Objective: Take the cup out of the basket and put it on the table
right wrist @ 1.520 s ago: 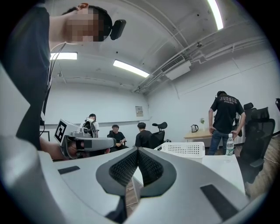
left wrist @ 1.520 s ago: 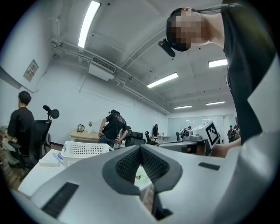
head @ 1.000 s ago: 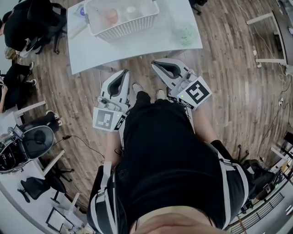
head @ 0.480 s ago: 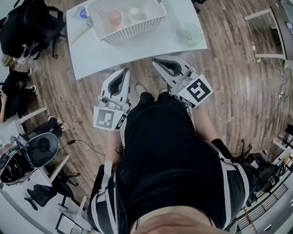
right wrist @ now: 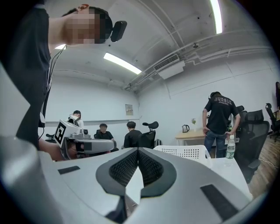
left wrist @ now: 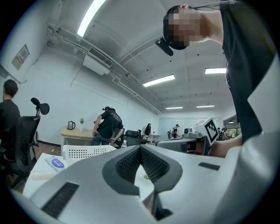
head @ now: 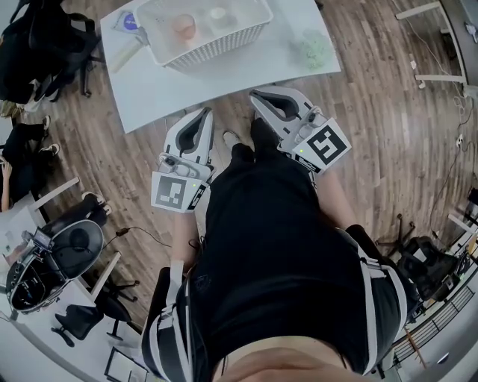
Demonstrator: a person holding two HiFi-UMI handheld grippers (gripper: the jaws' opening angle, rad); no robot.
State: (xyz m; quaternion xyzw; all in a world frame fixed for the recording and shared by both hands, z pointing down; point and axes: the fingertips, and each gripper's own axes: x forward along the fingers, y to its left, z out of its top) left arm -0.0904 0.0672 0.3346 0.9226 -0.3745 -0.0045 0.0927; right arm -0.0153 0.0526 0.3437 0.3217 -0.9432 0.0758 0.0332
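A pale pink cup (head: 184, 26) stands inside the white lattice basket (head: 224, 43) at the far end of the white table (head: 224, 74). Both grippers hover short of the table's near edge, over the wooden floor. My left gripper (head: 200, 113) is shut with nothing in it, and its pads meet in the left gripper view (left wrist: 140, 147). My right gripper (head: 255, 95) is likewise shut and holds nothing (right wrist: 138, 149). The basket (left wrist: 85, 152) shows beyond the left jaws and to the right of the right jaws (right wrist: 183, 152). The cup is hidden in both gripper views.
A second pale item (head: 219, 13) lies in the basket. On the table are a green object (head: 314, 48) at the right and a blue-labelled packet (head: 128, 21) at the left. A water bottle (right wrist: 230, 146) stands on the table. Office chairs and people surround the area.
Both grippers have drifted slightly toward the table's near edge and stay shut. The person's foot has stepped forward between them.
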